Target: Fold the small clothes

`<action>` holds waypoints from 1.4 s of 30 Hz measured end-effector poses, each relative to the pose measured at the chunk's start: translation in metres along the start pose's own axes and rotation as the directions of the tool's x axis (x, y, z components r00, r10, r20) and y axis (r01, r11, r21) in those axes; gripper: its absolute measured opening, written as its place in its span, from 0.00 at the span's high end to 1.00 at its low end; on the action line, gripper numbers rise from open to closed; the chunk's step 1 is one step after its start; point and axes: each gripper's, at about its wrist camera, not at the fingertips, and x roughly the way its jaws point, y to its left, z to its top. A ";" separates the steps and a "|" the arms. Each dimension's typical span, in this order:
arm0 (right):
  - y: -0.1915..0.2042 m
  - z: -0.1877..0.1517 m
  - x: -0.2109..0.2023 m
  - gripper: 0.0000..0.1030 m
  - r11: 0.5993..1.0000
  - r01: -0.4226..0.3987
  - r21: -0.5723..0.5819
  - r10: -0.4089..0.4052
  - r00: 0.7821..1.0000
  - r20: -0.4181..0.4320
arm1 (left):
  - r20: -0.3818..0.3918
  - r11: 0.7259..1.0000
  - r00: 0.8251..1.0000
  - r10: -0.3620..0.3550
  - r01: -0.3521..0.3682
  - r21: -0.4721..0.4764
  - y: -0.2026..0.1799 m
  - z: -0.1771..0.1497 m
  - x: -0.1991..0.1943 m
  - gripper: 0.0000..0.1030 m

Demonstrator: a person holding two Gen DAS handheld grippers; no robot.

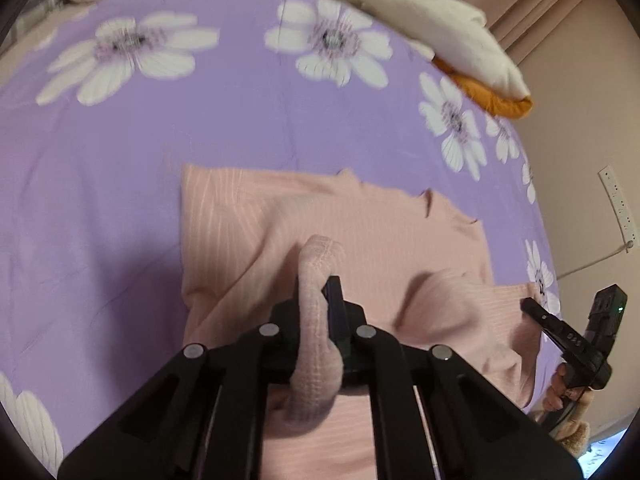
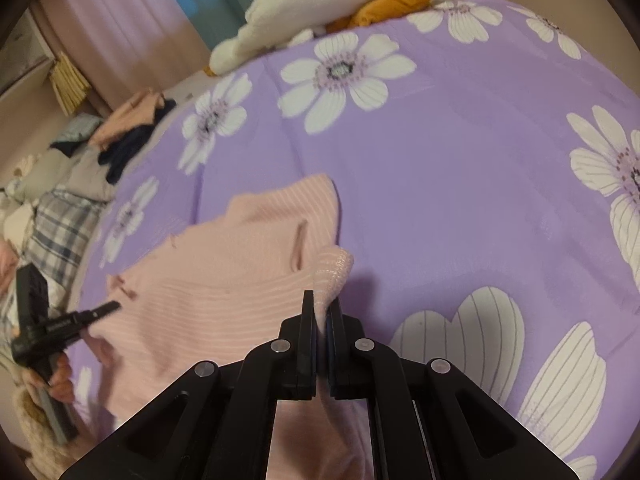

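A pink ribbed top point(image 1: 360, 224) lies partly folded on the purple flowered bedsheet point(image 1: 120, 200). My left gripper point(image 1: 318, 284) is shut on a thick pink hem of the top and holds it above the garment's near part. My right gripper point(image 2: 320, 300) is shut on another pink ribbed edge at the top's point(image 2: 224, 272) right side, lifted off the sheet point(image 2: 460, 200). The right gripper also shows in the left wrist view point(image 1: 536, 308) at the garment's right edge. The left gripper shows in the right wrist view point(image 2: 104, 308) at the garment's left edge.
A cream and orange pile of clothes point(image 1: 460, 36) lies at the bed's far edge, also in the right wrist view point(image 2: 320, 12). More folded clothes and a plaid cloth point(image 2: 64, 224) lie to the left. A wall with a power strip point(image 1: 618, 204) stands to the right.
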 end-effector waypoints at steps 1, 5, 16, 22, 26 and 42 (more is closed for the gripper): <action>0.002 0.001 -0.005 0.95 1.000 -0.009 -0.002 0.009 1.000 0.011 | 0.017 1.000 1.000 0.006 -0.007 0.014 -0.004 -0.002 -0.008 0.94; 0.019 0.006 -0.041 0.95 0.997 -0.058 -0.050 0.062 0.994 0.092 | 0.100 0.999 0.994 -0.033 0.031 0.015 -0.012 -0.011 -0.047 0.94; 0.053 -0.003 -0.129 0.95 0.977 -0.144 -0.158 0.183 0.947 0.266 | 0.309 0.996 0.947 -0.082 0.086 0.000 -0.022 -0.058 -0.153 0.94; 0.059 -0.017 -0.161 0.95 0.965 -0.177 -0.195 0.232 0.922 0.311 | 0.321 0.995 0.942 -0.098 0.101 0.009 -0.025 -0.094 -0.181 0.94; 0.061 -0.025 -0.176 0.95 0.959 -0.191 -0.209 0.253 0.908 0.333 | 0.356 0.995 0.929 -0.101 0.103 0.012 -0.025 -0.113 -0.197 0.94; 0.076 0.030 -0.108 0.95 0.979 -0.124 -0.162 0.166 0.946 0.277 | 0.406 0.999 0.912 -0.050 0.053 0.004 -0.010 -0.068 -0.173 0.94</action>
